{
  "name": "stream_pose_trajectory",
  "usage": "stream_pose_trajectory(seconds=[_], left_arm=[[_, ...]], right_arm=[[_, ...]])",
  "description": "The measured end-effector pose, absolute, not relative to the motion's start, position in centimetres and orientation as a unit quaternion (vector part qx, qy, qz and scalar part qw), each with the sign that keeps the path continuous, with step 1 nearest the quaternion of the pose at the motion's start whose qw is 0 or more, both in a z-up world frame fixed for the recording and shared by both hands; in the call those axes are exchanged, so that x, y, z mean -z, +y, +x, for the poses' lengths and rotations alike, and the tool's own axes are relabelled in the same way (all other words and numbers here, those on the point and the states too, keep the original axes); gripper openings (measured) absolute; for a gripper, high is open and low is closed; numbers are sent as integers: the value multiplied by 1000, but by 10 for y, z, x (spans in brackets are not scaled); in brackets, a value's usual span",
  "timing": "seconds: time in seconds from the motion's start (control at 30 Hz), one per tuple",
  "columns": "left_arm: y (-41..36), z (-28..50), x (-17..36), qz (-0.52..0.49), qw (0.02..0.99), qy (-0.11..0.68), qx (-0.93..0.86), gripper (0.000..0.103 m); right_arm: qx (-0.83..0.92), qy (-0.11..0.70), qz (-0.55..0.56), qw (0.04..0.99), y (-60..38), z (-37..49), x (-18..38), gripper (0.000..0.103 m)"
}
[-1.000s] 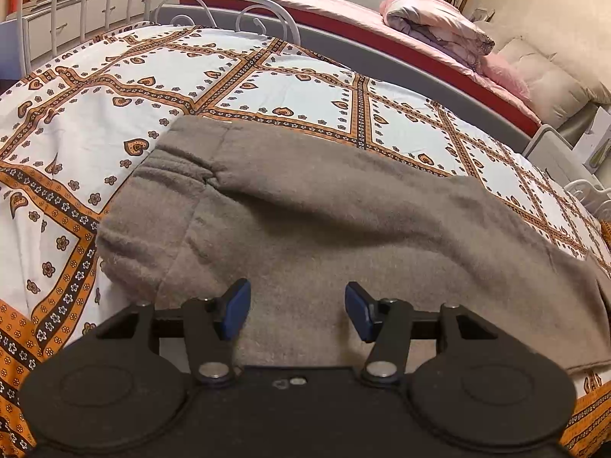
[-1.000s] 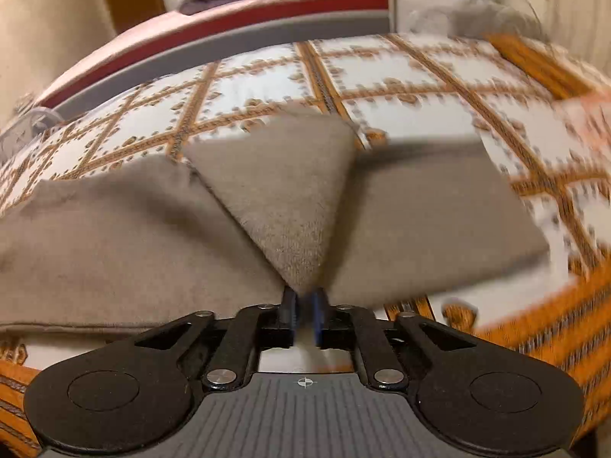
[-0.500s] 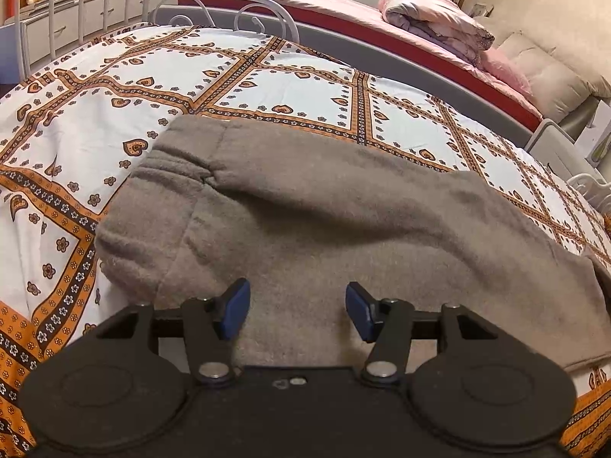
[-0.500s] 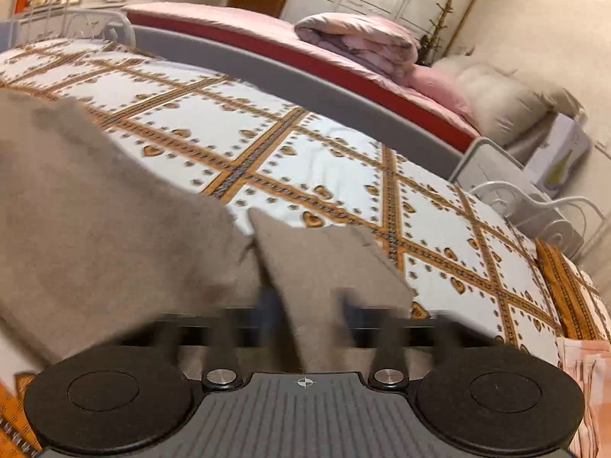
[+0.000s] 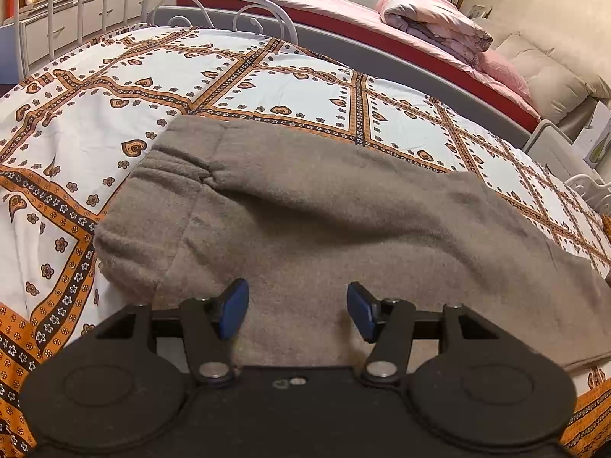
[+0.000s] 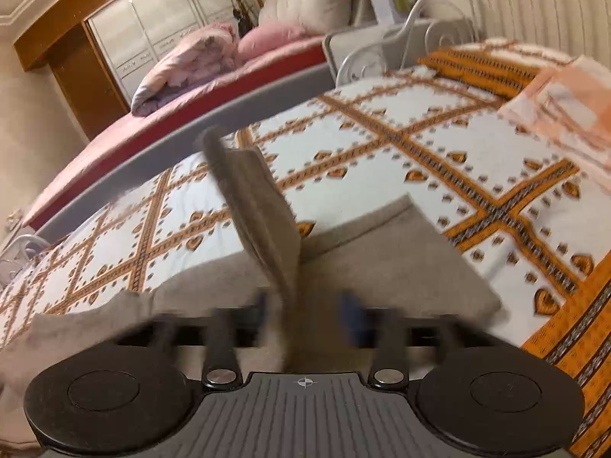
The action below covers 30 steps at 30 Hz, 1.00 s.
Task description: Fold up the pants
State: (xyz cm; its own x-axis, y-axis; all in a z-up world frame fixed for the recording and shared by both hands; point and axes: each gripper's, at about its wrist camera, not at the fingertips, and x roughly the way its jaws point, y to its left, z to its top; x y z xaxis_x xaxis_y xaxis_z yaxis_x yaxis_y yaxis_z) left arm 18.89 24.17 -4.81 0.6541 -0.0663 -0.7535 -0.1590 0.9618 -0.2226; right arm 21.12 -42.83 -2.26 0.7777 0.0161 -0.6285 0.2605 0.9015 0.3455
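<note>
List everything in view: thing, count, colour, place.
Grey-brown fleece pants: one, lying across the near bed, one leg end raised.
Patterned bedsheet: one, white and orange, under the pants.
Second bed: one, pink and red, behind.
Rolled quilt: one, pink-grey, on the second bed.
Wardrobe: one, white, far wall.
Left claw: black with blue pads, open above the pants.
Right claw: blurred, just opened, raised leg end between the pads.

Both wrist cameras look steeply down, close over the brown pants (image 5: 343,229) (image 6: 382,252) on the patterned bed (image 5: 267,87) (image 6: 439,133), sharing the pink bed (image 5: 343,11) (image 6: 191,87) beyond.
</note>
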Motion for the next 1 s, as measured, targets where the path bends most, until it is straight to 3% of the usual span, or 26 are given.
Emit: stream_pose_trajectory(seconds=[0.23, 0.27, 0.3, 0.33, 0.37, 0.57, 0.73, 0.77, 0.8, 0.87, 0.93, 1.0], left_arm=[[242, 189, 49, -135, 899, 415, -24, 49], [242, 189, 49, -133, 900, 415, -23, 49], [242, 189, 49, -131, 900, 415, -22, 49], [242, 188, 49, -130, 900, 415, -21, 49], [241, 189, 49, -128, 900, 415, -21, 49], [240, 189, 49, -122, 901, 417, -19, 49], [241, 188, 49, -123, 901, 417, -19, 49], [241, 189, 49, -122, 901, 417, -19, 49], [241, 189, 49, -121, 901, 417, -18, 49], [241, 189, 49, -121, 900, 417, -18, 49], [241, 189, 50, -122, 900, 417, -19, 49], [240, 189, 50, -121, 900, 418, -19, 49]], right_arm=[[61, 314, 204, 925, -435, 242, 20, 66], [59, 313, 219, 922, -442, 245, 22, 55], [59, 315, 231, 919, -448, 248, 25, 28], [65, 322, 243, 913, -455, 250, 28, 15], [72, 324, 258, 907, -462, 250, 30, 8], [60, 271, 291, 916, -476, 212, 10, 7], [104, 363, 383, 843, -508, 210, 58, 8], [105, 353, 400, 839, -513, 206, 60, 9], [110, 346, 406, 838, -516, 204, 61, 20], [118, 333, 407, 842, -521, 202, 62, 23], [116, 315, 423, 842, -528, 200, 63, 23], [113, 299, 418, 851, -529, 198, 57, 6]])
